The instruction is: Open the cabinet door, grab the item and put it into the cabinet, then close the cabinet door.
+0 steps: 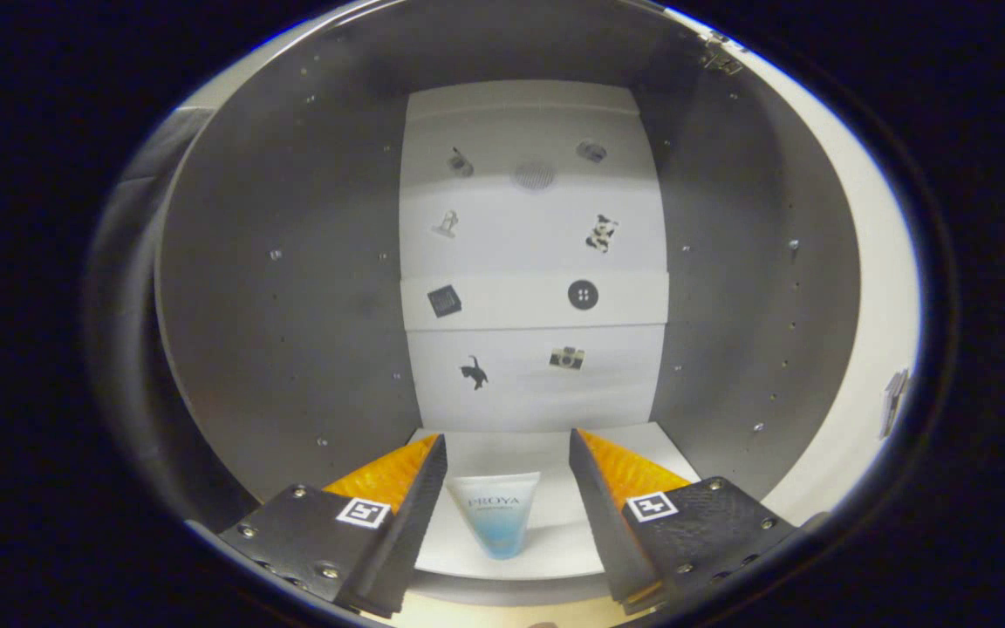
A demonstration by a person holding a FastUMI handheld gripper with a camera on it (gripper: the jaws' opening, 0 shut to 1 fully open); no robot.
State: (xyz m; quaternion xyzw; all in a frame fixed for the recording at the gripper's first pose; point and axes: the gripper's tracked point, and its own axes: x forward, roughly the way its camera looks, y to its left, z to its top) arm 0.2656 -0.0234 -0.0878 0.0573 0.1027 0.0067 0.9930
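Our gripper [508, 453] has its fingers spread wide and gripping nothing; there is clear space on both sides of the small tube [495, 515] that stands between them. The tube rests cap end down on the white floor [555, 541] of the cabinet, just inside its front lip, so we judge the placing done and the step in hand to be backing out and closing up. To do that well, we should draw straight back along the line of the fingers and keep them spread, so neither one clips the tube and tips it. Beyond the fingertips the cabinet floor runs back to a white rear panel [533, 262] dotted with small stickers, with grey side walls [293, 288] left and right. At the far right the pale edge of the open door [878, 288] shows, with a hinge [719, 54] at the top. Once the fingers are out, we should swing over to that door and push it steadily until it sits flush. The tube stands so close to the front lip that the door might catch it.
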